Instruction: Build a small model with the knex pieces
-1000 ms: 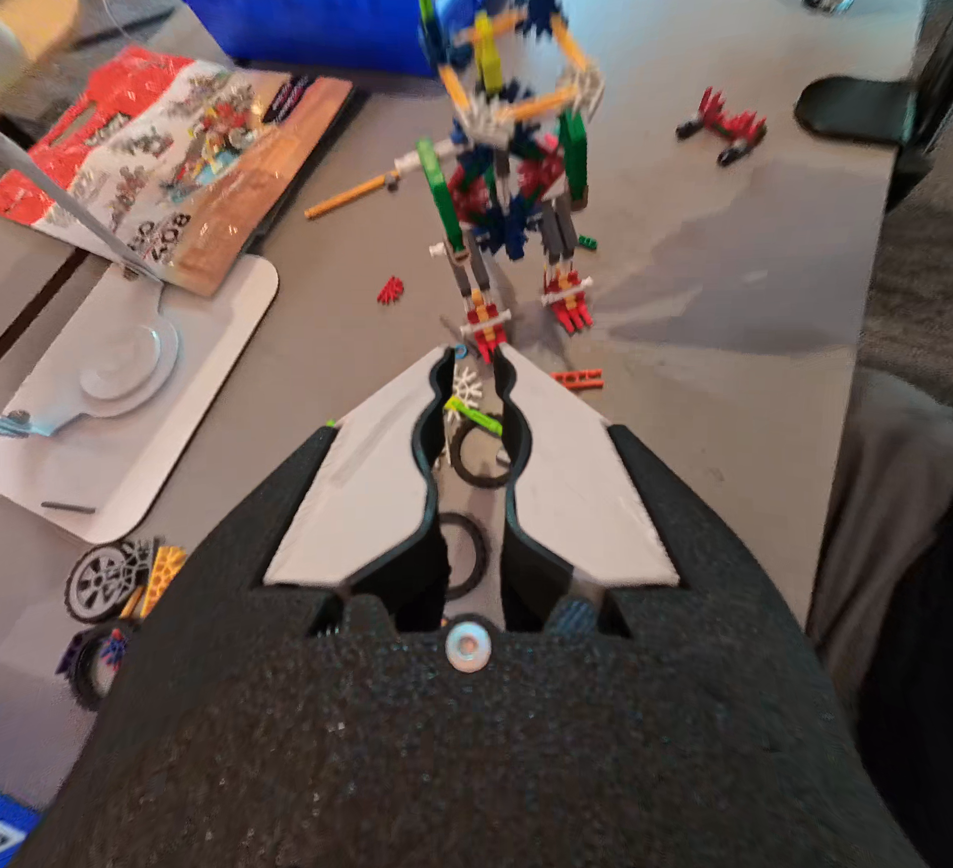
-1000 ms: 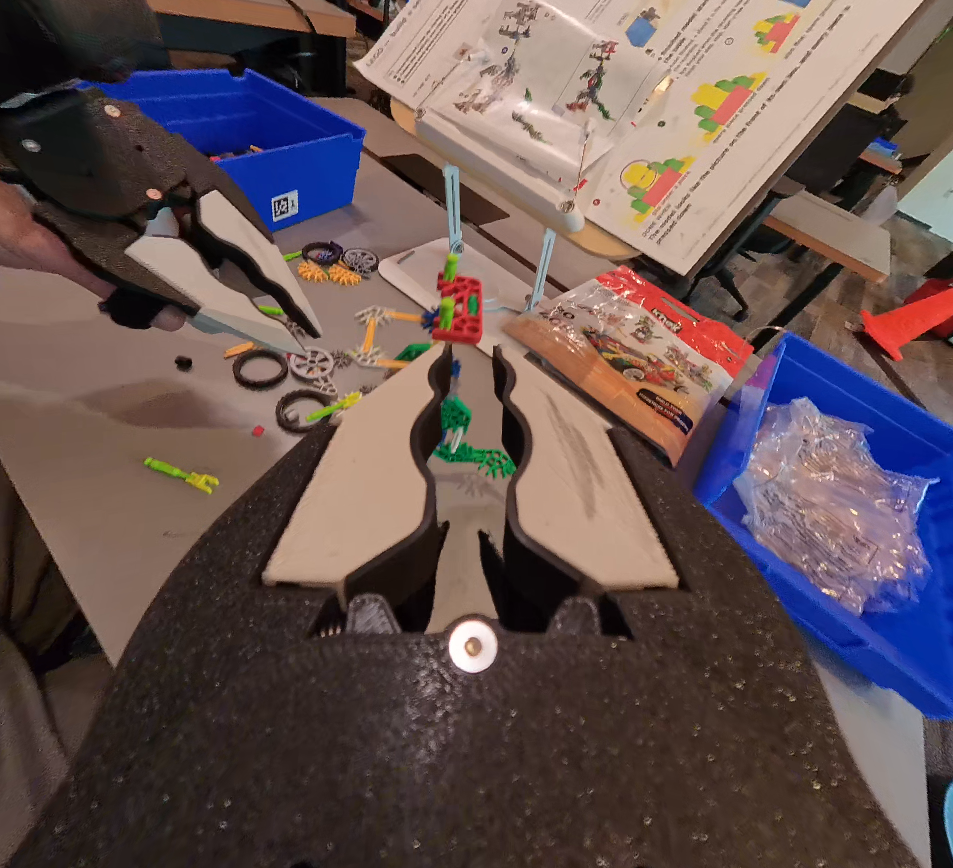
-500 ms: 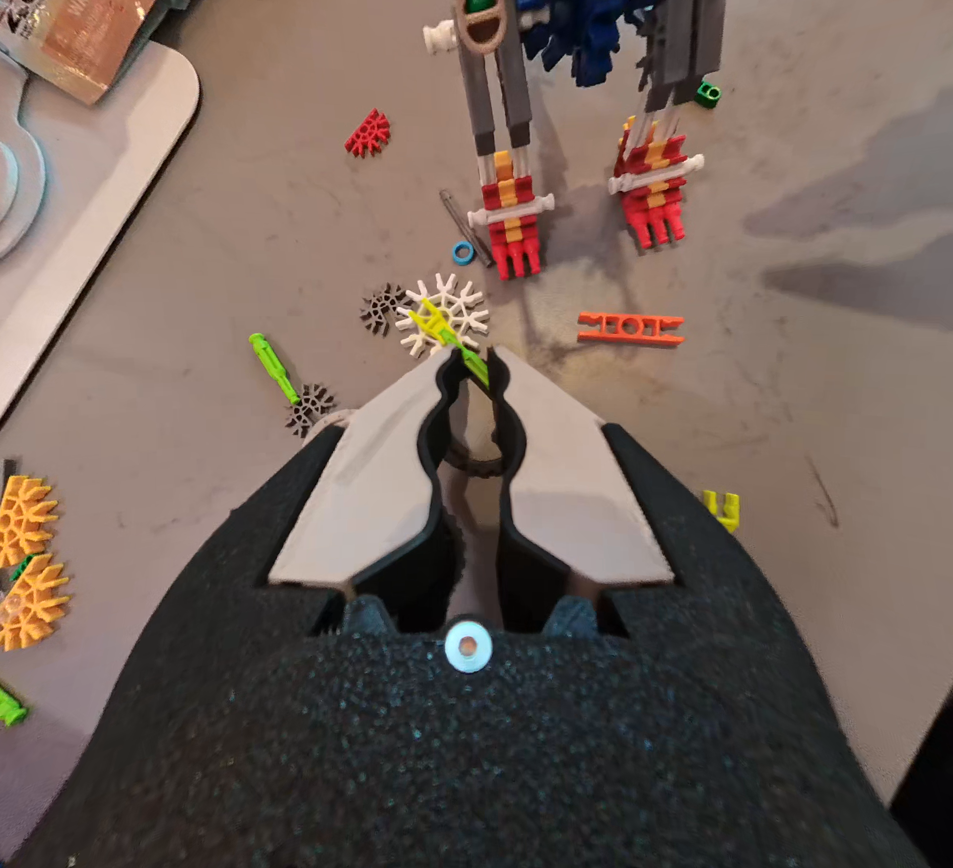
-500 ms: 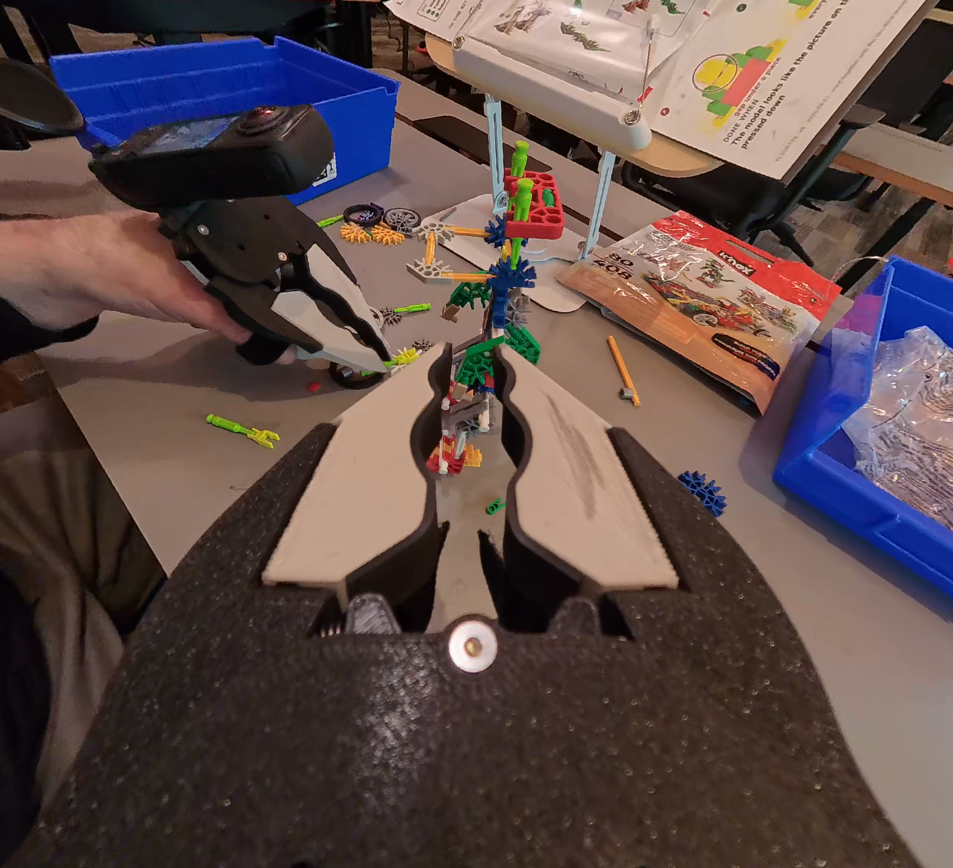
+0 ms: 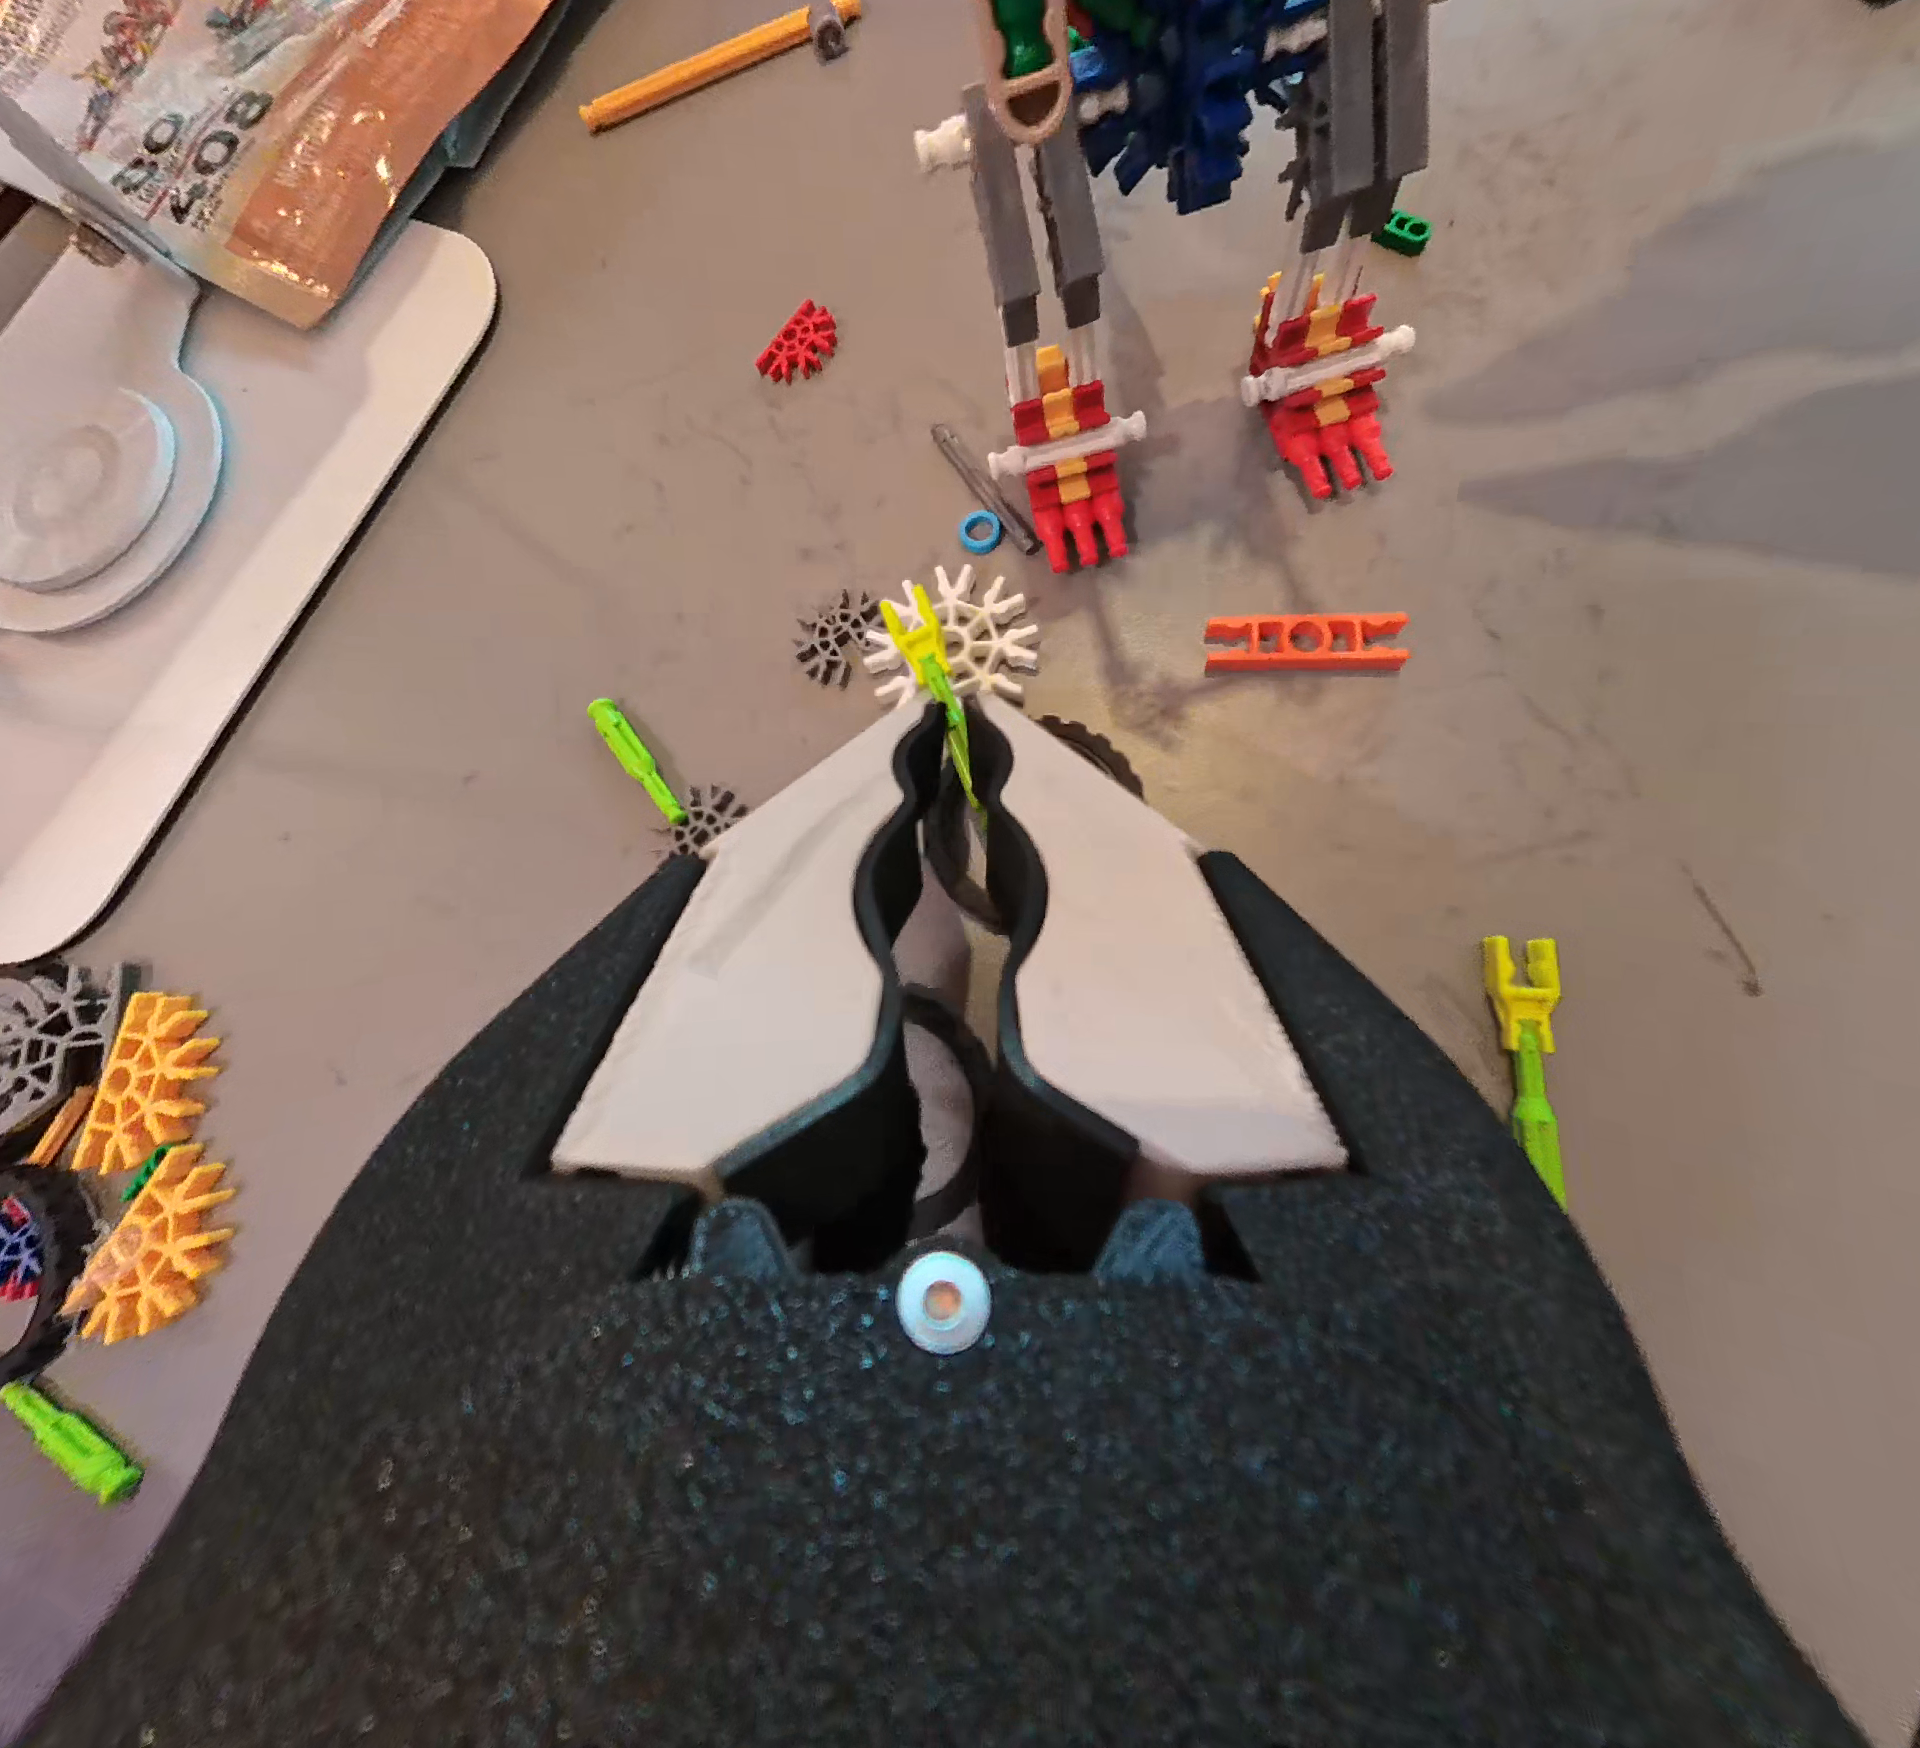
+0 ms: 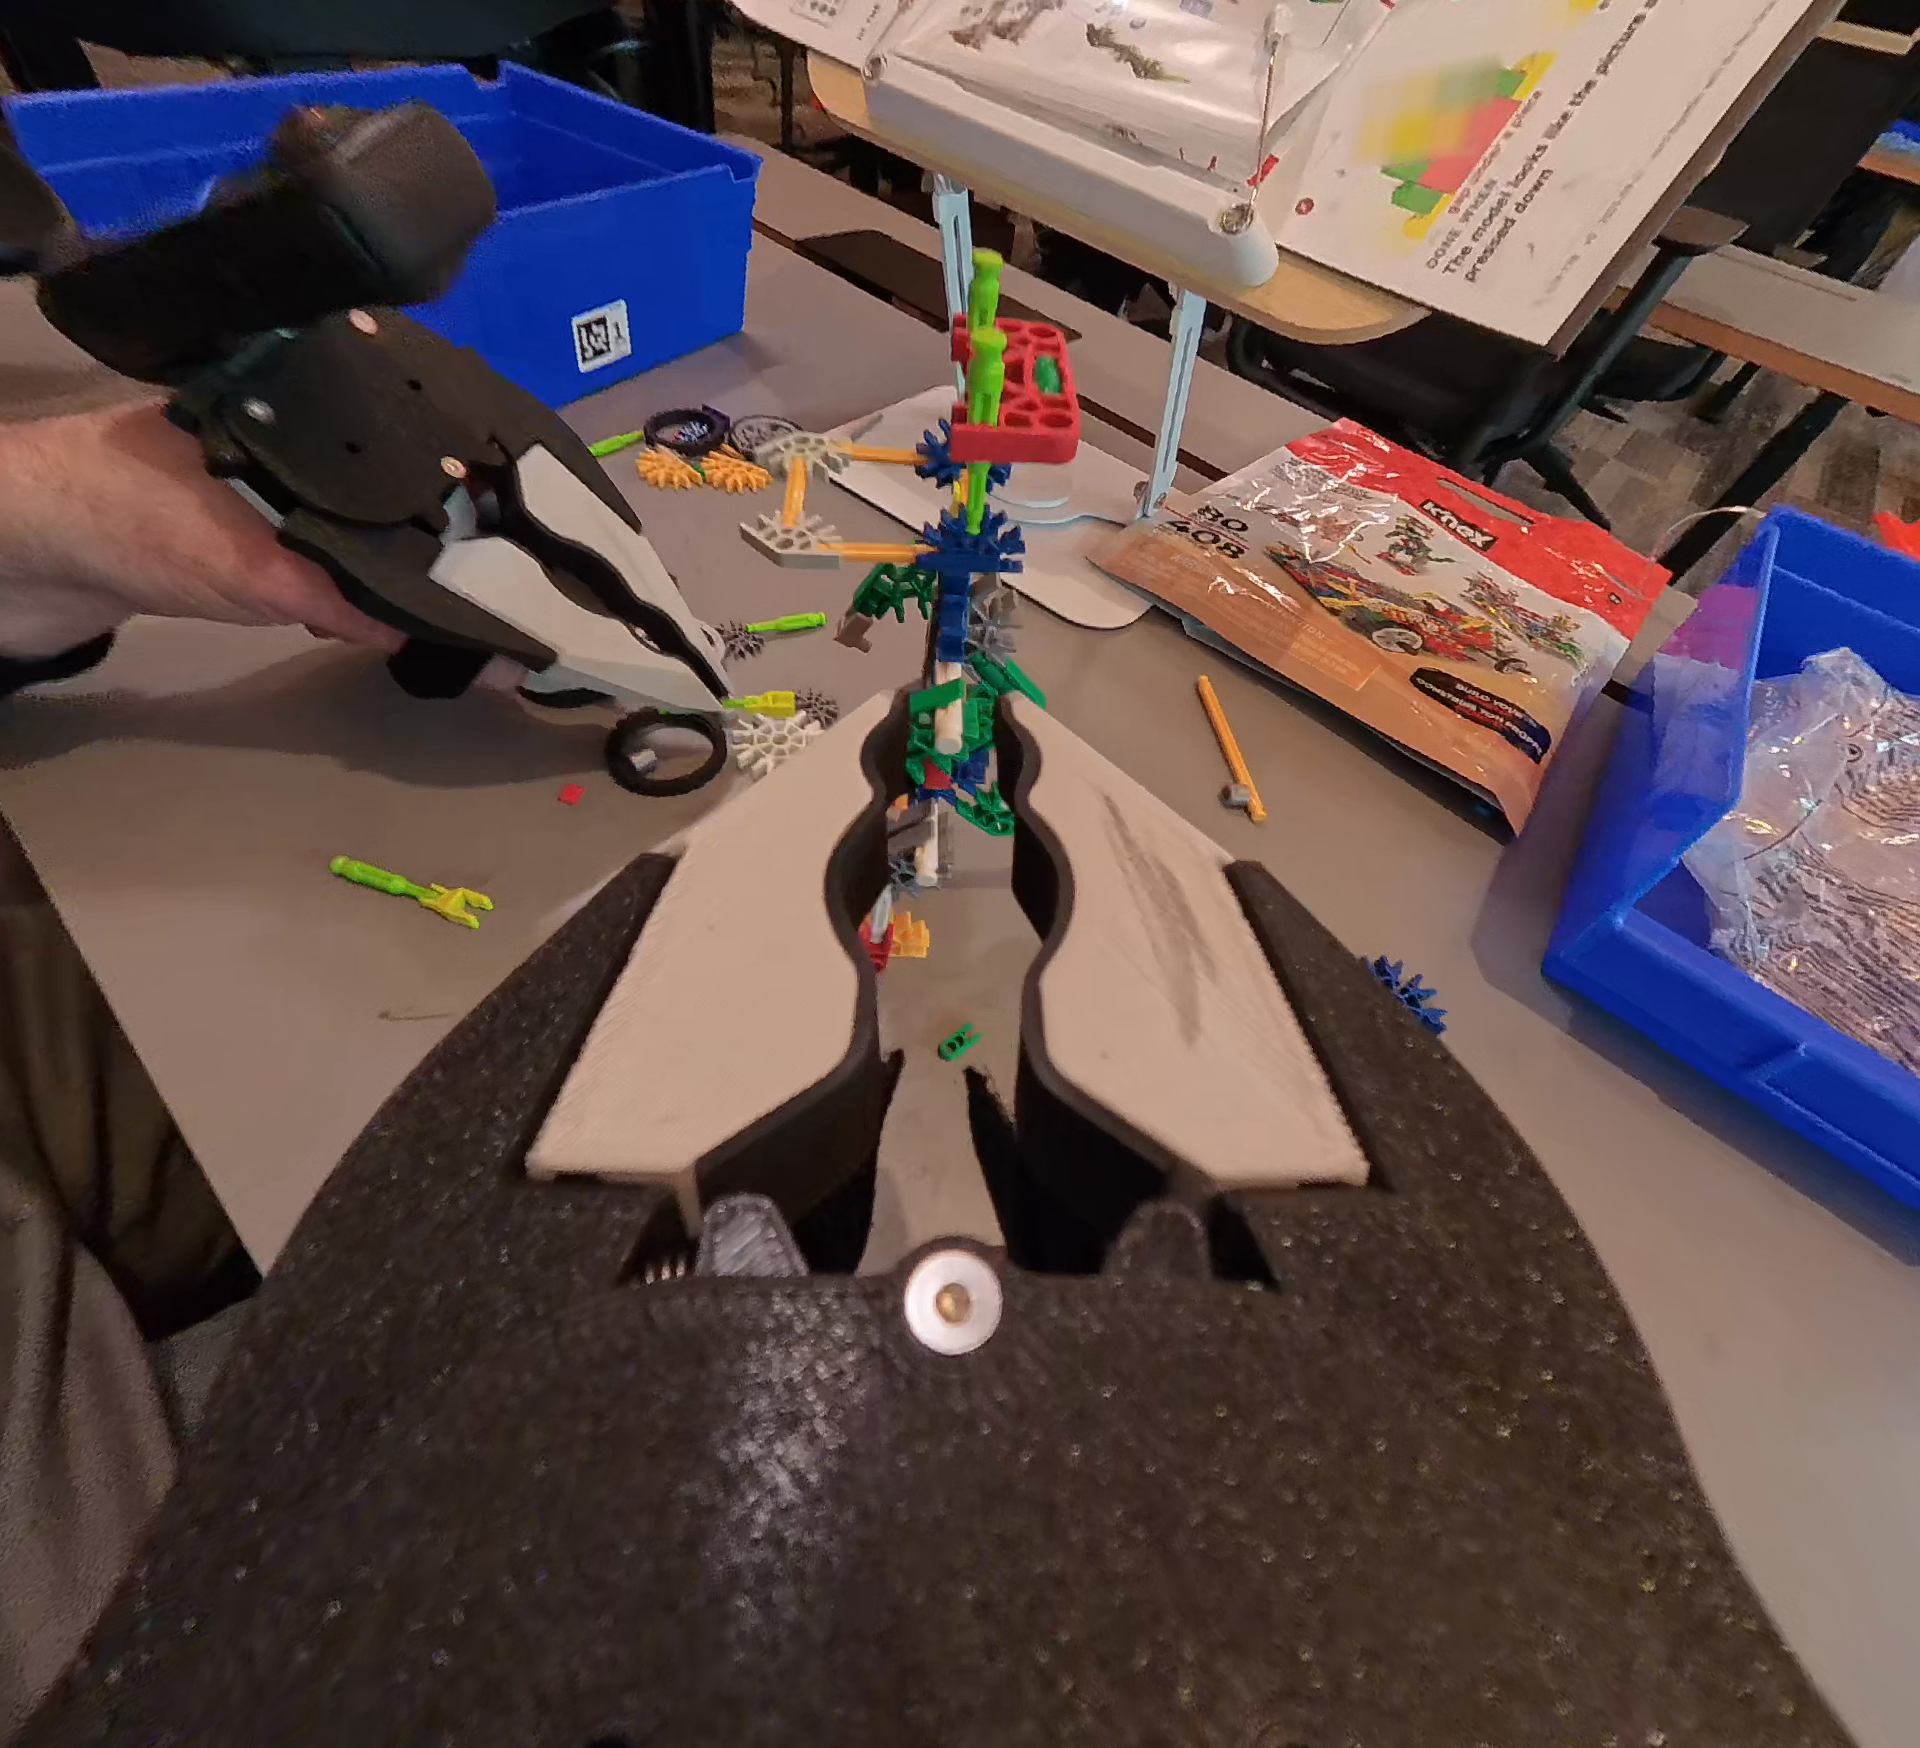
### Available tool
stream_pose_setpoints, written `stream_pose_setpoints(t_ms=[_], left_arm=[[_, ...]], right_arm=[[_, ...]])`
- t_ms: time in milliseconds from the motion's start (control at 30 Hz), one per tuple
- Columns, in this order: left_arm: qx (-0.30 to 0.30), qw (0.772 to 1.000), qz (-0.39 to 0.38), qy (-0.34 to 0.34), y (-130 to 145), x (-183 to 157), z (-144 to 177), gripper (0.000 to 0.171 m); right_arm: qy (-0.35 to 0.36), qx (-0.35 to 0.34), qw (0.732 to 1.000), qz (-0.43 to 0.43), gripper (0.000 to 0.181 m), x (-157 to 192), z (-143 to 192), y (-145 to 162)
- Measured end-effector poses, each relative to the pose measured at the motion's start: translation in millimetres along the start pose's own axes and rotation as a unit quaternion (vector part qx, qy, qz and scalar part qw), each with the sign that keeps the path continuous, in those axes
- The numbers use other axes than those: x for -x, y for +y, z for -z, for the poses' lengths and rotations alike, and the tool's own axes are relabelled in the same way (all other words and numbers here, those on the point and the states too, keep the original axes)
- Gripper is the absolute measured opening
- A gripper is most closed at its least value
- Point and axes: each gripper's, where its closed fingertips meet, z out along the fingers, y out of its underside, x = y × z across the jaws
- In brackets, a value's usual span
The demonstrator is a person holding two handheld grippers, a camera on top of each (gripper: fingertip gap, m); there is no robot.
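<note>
The left tongs (image 5: pixel 948 711) are pinched shut on a thin lime-green rod (image 5: pixel 940 690) whose yellow forked clip pokes out past the tips, low over the grey tabletop (image 5: pixel 1558 815). Just beyond the tips lies a white snowflake connector (image 5: pixel 966 633), with a dark grey connector (image 5: pixel 831 633) touching its left side and a black rubber tyre (image 6: pixel 665 748) under the tongs. A little farther off are a small blue ring (image 5: pixel 979 532) and an orange flat rod (image 5: pixel 1307 642) to the right.

The right tongs (image 6: pixel 940 732) are closed around the middle of a tall rod-and-connector figure (image 6: pixel 971 493), gripping it at its green connectors. The figure stands upright, its red feet (image 5: pixel 1070 493) on the tabletop just beyond the white snowflake, with a red block and lime pegs at the top.

Off to the left sit yellow fan connectors (image 5: pixel 145 1168) and a lime rod (image 5: pixel 634 758); another lime rod with a yellow clip (image 5: pixel 1522 1054) lies to the right. A printed toy bag (image 6: pixel 1382 597) rests near a white document stand (image 6: pixel 1070 171), beside an orange rod (image 6: pixel 1226 742). Blue bins stand far left (image 6: pixel 623 212) and right (image 6: pixel 1662 919), the right one holding crinkled clear plastic.
</note>
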Motion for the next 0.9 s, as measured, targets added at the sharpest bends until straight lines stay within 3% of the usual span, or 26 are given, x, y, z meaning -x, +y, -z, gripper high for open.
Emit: stream_pose_setpoints(t_ms=[367, 633, 900], left_arm=[[-0.07, 0.998, -0.001, 0.009, -11.2, 7.2, 12.5, 0.001], [-0.083, 0.996, 0.008, 0.018, -11.6, 5.9, 14.5, 0.001], [-0.099, 0.995, 0.016, 0.017, -15.3, 7.9, 20.8, 0.001]], right_arm=[[-0.028, 0.049, 0.998, -0.029, 0.055, 1.9, -30.9, 37.2], [-0.047, 0.079, 0.995, -0.033, 0.054, 13.0, -58.9, 56.3], [-0.047, 0.097, 0.994, -0.033, 0.046, 28.8, -66.8, 58.6]])
